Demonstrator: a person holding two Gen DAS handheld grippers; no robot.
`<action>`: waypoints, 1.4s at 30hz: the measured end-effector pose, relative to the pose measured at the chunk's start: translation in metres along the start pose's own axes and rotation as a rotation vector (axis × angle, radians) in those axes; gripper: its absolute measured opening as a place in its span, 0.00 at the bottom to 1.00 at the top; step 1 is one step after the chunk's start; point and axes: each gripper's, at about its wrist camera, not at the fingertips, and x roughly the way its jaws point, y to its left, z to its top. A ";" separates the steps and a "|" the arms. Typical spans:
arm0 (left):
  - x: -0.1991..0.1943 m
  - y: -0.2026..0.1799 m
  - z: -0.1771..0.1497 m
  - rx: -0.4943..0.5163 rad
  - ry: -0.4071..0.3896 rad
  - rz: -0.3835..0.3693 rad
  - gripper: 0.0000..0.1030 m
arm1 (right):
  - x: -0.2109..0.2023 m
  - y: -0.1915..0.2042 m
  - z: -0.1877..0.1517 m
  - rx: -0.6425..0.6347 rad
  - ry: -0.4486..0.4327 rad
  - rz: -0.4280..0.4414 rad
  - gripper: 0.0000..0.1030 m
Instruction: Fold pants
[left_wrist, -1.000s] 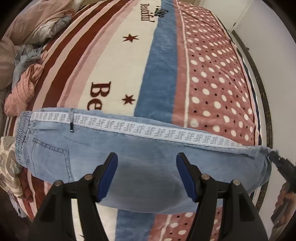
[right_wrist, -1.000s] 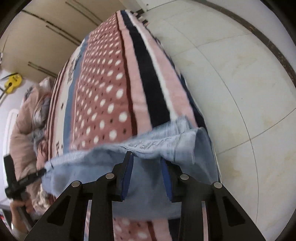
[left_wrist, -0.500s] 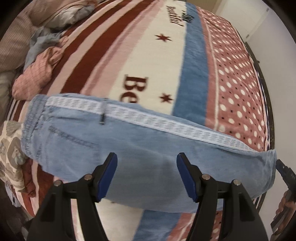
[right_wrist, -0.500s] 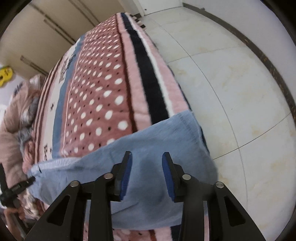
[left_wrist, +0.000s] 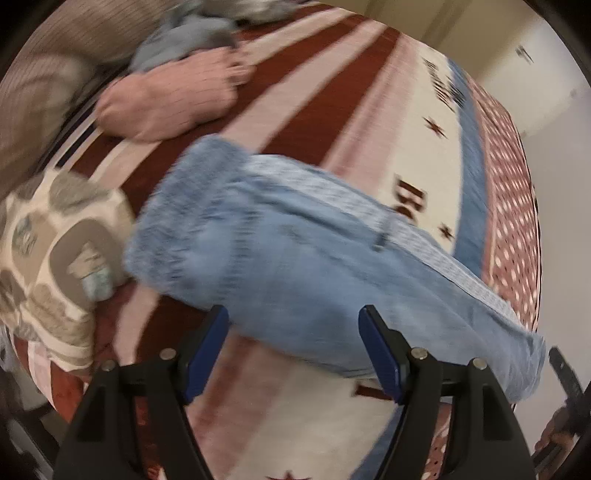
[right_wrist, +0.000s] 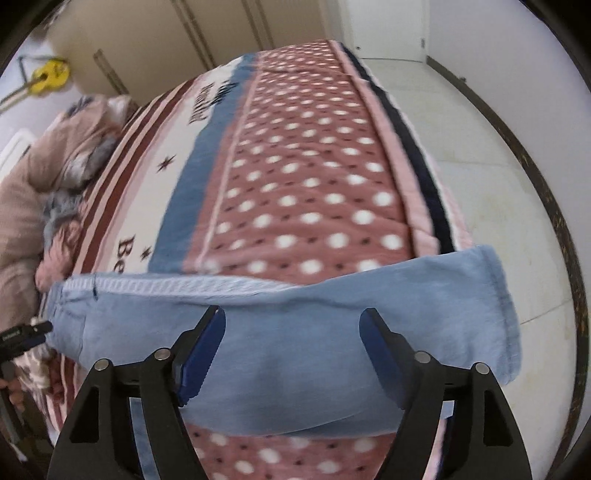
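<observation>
The pants (right_wrist: 280, 332) lie lengthwise across the bed (right_wrist: 314, 184). The left claw (left_wrist: 293, 350) has just widened slightly, the right claw (right_wrist: 291, 350) a lot; both gape empty. The hem overhangs the bed's lower right edge and may slide floorward.

A bed (right_wrist: 424, 206) fills most of both views, covered by a blanket (right_wrist: 314, 192) of white dots on dusty red, a blue band, cream and maroon stripes. Pale floor tiles (right_wrist: 491, 155) with a dark baseboard (right_wrist: 517, 140) run along its far side. Beige wardrobe doors (right_wrist: 177, 40) stand behind, beside a white door (right_wrist: 384, 29). A yellow guitar (right_wrist: 50, 75) leans there. Rumpled bedding (right_wrist: 48, 173) is heaped at the head.
</observation>
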 end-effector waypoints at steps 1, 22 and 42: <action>0.000 0.017 0.000 -0.030 -0.001 -0.005 0.67 | 0.000 0.009 -0.001 -0.013 0.003 -0.001 0.70; 0.067 0.110 0.007 -0.273 -0.007 -0.315 0.68 | 0.034 0.130 -0.032 -0.148 0.083 -0.071 0.70; 0.018 0.101 0.041 -0.152 -0.160 -0.268 0.17 | 0.015 0.131 -0.023 -0.107 0.043 -0.072 0.70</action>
